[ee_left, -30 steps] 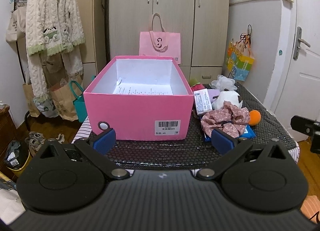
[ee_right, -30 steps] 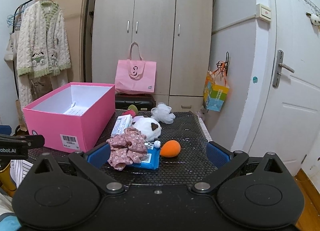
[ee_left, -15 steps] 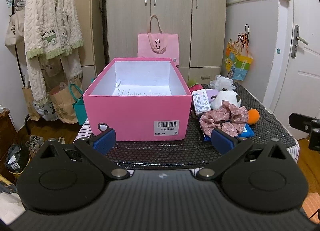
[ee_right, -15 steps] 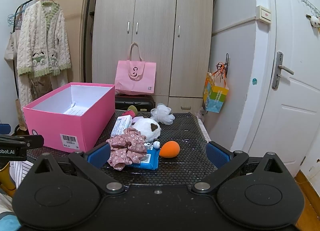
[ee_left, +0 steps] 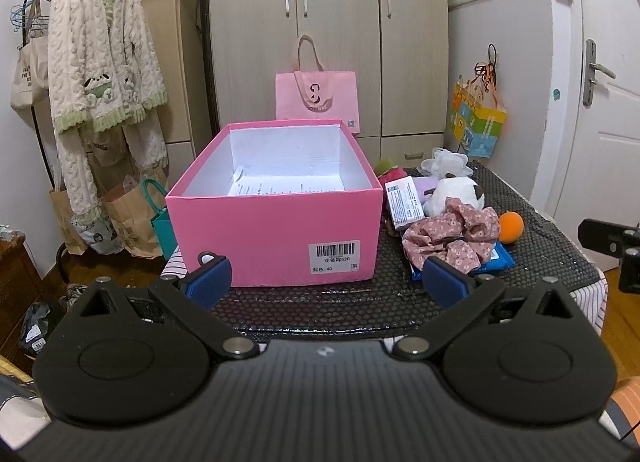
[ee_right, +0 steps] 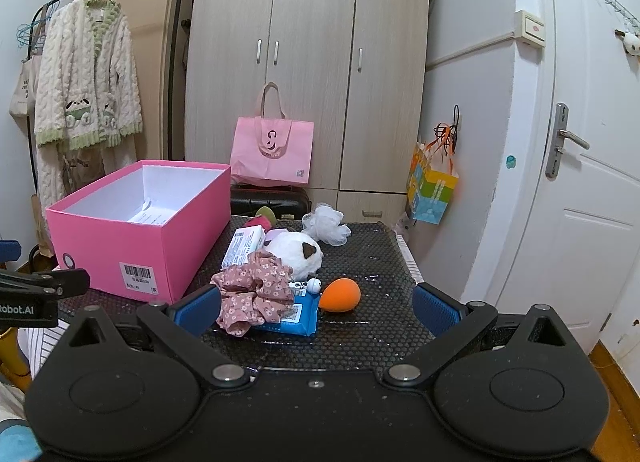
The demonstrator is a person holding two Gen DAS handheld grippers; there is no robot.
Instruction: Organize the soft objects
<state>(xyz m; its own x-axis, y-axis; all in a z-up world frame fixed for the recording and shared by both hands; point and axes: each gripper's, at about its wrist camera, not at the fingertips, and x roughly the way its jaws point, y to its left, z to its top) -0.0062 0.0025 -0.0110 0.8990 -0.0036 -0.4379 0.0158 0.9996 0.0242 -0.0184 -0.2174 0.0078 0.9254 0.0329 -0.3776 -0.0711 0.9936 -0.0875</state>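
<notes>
One pink box (ee_left: 276,238) stands at the counter's (ee_right: 360,338) left side, mouth up, with only a sheet of paper (ee_left: 280,186) inside, so it looks like the place meant for the soft things, none of which is in it yet. These lie heaped just beside the box's right wall, toward the counter's middle and right, within short reach of both tools. The count: one floral scrunchie (ee_right: 256,294) nearest the front edge, lying partly on one blue packet (ee_right: 296,316); one orange sponge (ee_right: 340,294) just right of it; one white plush (ee_right: 296,254) behind; one white mesh puff (ee_right: 326,222) toward the far edge; one white carton (ee_right: 244,246) against the box; and a pink-and-green lump (ee_right: 262,216) at the back, perhaps a toy, too hidden to tell. The left gripper (ee_left: 326,282) faces the box and the right gripper (ee_right: 316,312) faces the heap, both short of the front edge, each with its fingers spread wide and holding nothing.
</notes>
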